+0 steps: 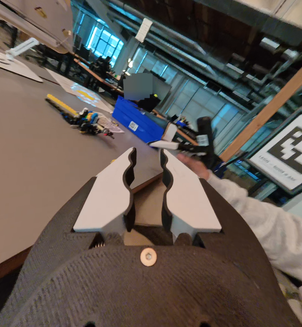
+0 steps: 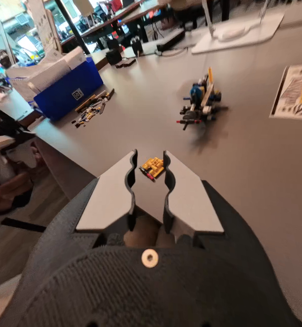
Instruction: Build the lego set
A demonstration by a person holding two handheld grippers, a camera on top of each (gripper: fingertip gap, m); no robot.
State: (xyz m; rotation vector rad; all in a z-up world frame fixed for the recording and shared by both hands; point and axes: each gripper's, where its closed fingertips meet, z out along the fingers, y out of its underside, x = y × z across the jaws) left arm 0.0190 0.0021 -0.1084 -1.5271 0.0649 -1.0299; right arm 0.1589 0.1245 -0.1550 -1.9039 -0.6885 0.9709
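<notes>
part of the lego set is built: a half-made model [image 2: 200, 104] stands mid-desk, with loose parts [image 2: 91, 108] beside a blue bin [image 2: 67, 93] and a small yellow sub-assembly [image 2: 152, 166] lying between the right gripper [image 2: 150, 154]'s spread, empty jaws. the left gripper [image 1: 148, 150] is spread too, holding nothing. much seems left. grey desk [image 2: 129, 138], instruction sheet [image 2: 295, 93], cluttered workshop.

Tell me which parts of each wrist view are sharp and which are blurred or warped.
Left wrist view: the open left claw is crisp, while the lego model and the room behind smear with motion blur, and the wide lens tilts the scene. Right wrist view: the open right claw and yellow piece are sharp; the lego model and picture edges blur.
</notes>
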